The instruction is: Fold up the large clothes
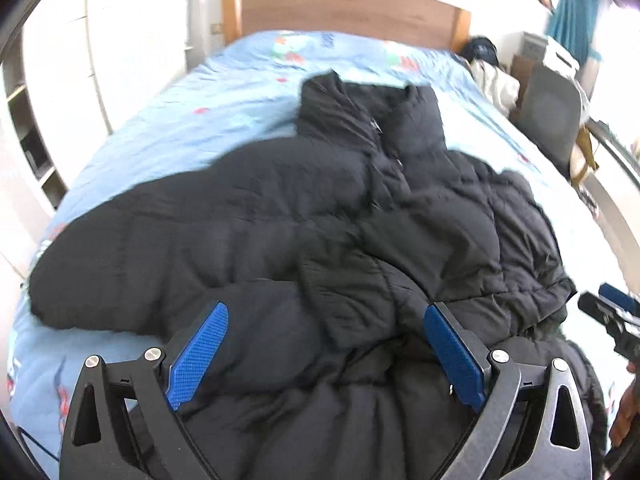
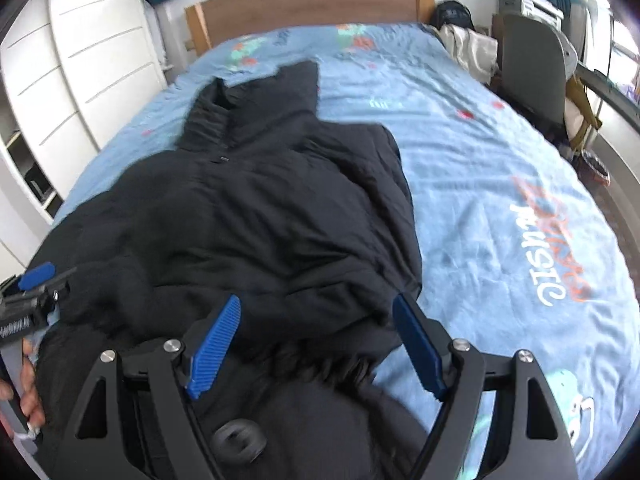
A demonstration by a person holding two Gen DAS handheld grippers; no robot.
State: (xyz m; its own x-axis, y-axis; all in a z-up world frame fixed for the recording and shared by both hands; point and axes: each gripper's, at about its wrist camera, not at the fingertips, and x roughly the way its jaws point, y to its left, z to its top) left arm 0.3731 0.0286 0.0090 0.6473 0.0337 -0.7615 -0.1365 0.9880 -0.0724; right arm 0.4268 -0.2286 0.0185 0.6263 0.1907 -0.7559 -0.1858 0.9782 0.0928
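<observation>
A black puffy coat (image 1: pixel 304 216) lies spread along a bed covered by a light blue sheet (image 2: pixel 500 184), collar toward the wooden headboard (image 1: pixel 344 12) and hem toward the cameras. In the left wrist view, one sleeve reaches out toward the sheet's left edge, while the coat's right side is bunched into folds.

The left gripper (image 1: pixel 326 344) hangs over the lower part of the coat with its blue pads (image 1: pixel 198 354) spread wide, nothing between them; coat fabric fills the gap beneath. The right gripper (image 2: pixel 316 342) is likewise wide apart and holds nothing, sitting over the coat's lower right edge where black fabric meets blue sheet. Each gripper shows at the edge of the other's view, so the two are side by side near the hem.

To the right of the coat, in the right wrist view, a broad stretch of sheet lies bare, printed with lettering (image 2: pixel 548 248). A narrower band of sheet shows left of the coat. White wardrobe doors (image 2: pixel 92 60) stand along the bed's left side, and a grey chair (image 2: pixel 532 64) stands on the right near the headboard.
</observation>
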